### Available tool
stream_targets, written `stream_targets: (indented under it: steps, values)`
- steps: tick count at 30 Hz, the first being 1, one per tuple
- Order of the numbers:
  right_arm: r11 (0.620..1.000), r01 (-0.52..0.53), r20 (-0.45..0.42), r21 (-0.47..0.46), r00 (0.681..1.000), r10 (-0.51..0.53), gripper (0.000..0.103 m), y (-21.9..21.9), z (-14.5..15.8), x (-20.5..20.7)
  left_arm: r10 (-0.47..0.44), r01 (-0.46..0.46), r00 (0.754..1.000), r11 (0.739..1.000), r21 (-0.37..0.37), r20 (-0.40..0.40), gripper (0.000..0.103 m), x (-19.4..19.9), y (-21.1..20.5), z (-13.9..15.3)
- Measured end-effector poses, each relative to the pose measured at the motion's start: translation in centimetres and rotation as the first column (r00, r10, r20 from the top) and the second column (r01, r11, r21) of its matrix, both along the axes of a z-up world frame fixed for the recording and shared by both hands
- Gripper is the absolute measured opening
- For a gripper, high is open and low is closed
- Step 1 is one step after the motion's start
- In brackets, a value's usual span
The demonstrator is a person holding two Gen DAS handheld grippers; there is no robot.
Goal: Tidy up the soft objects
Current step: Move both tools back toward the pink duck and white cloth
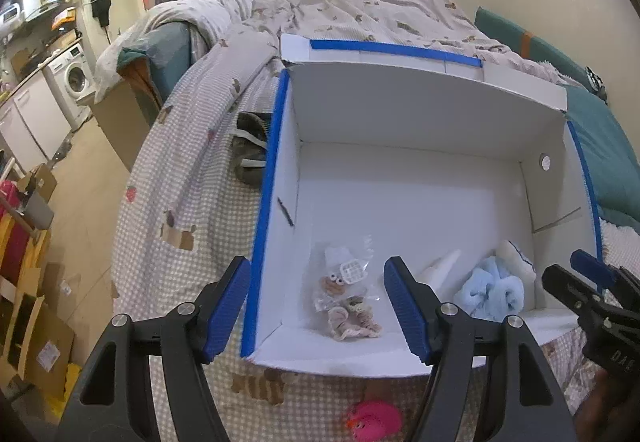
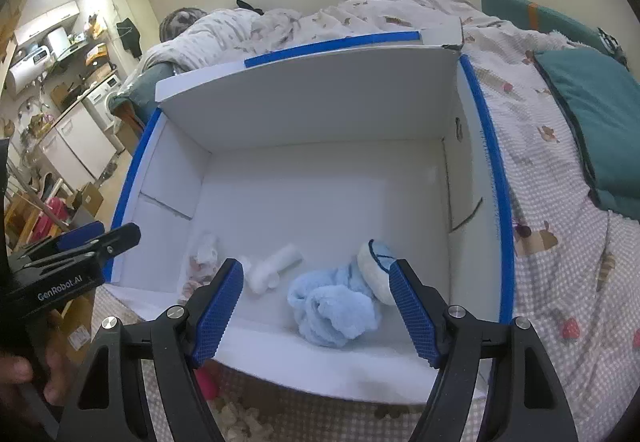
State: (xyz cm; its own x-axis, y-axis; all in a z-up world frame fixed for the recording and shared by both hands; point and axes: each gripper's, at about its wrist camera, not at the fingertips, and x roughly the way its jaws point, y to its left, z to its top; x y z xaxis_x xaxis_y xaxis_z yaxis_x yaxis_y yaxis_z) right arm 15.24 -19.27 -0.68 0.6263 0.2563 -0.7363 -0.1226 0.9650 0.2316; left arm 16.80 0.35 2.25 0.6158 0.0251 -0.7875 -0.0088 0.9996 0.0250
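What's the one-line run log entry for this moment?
left gripper open | right gripper open | blue plush in white box | pink toy outside

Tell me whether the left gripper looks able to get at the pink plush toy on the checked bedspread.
Probably yes: the left gripper is open and the pink plush toy lies uncovered outside the white cardboard box, just below the fingers.

Home studio, bed (image 1: 192,178), washing machine (image 1: 76,80)
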Motion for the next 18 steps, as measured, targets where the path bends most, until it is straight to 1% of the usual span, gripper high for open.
stream_targets:
  steps: [5,9,12,14,18]
  values:
    - [1.0,0.007,0.017,-0.023,1.0,-0.007,0.08,-0.2,0.7,-1.5,-0.002,0.002,1.0,1.0,0.002,0.009,0.066,-1.6,0.5,0.5]
    - [0.999,0.027,-0.002,-0.018,1.0,-0.028,0.08,-0.7,0.4,-2.9,-0.003,0.003,1.0,1.0,0.02,0.023,0.066,-3.0,1.0,1.0]
    - [0.999,0.041,-0.009,-0.018,0.999,-0.041,0.08,-1.0,0.3,-3.9,0.005,-0.005,1.0,1.0,0.014,0.02,0.066,-4.0,1.4,1.1]
    - [0.999,0.046,-0.005,-0.016,0.999,-0.046,0.08,-1.1,0.4,-4.4,0.009,-0.009,1.0,1.0,-0.003,0.019,0.066,-4.7,1.6,1.2]
    - [0.998,0.057,-0.003,-0.003,0.998,-0.057,0.08,-1.4,0.6,-5.3,0.019,-0.019,1.0,1.0,-0.006,0.013,0.066,-6.1,2.0,1.2]
